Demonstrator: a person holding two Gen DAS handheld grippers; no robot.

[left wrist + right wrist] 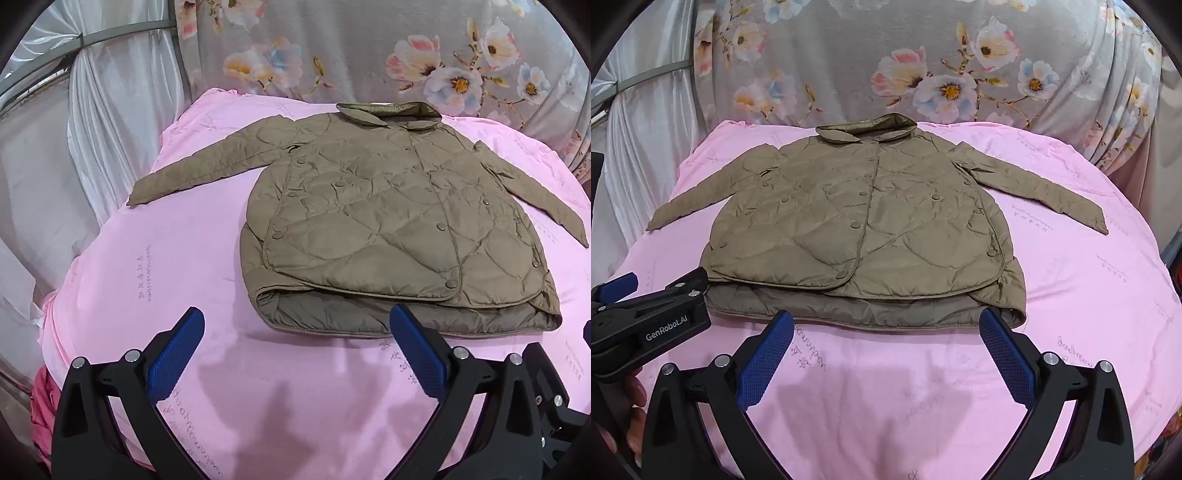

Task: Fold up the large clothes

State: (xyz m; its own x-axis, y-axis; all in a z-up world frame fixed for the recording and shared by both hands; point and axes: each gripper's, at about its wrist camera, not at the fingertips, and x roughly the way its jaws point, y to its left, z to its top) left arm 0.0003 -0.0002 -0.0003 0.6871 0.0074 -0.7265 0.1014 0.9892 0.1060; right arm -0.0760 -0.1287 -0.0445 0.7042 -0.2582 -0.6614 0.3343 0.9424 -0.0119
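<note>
Now my left tongs (295, 354) gape wide, holding nothing, the olive quilted jacket (388, 221) lying flat on the pink sheet (147, 277) at one o'clock, hem just beyond the tips. My right tongs (886, 354) gape wide and bare too, the jacket at twelve o'clock, collar farthest, sleeves spread.
</note>
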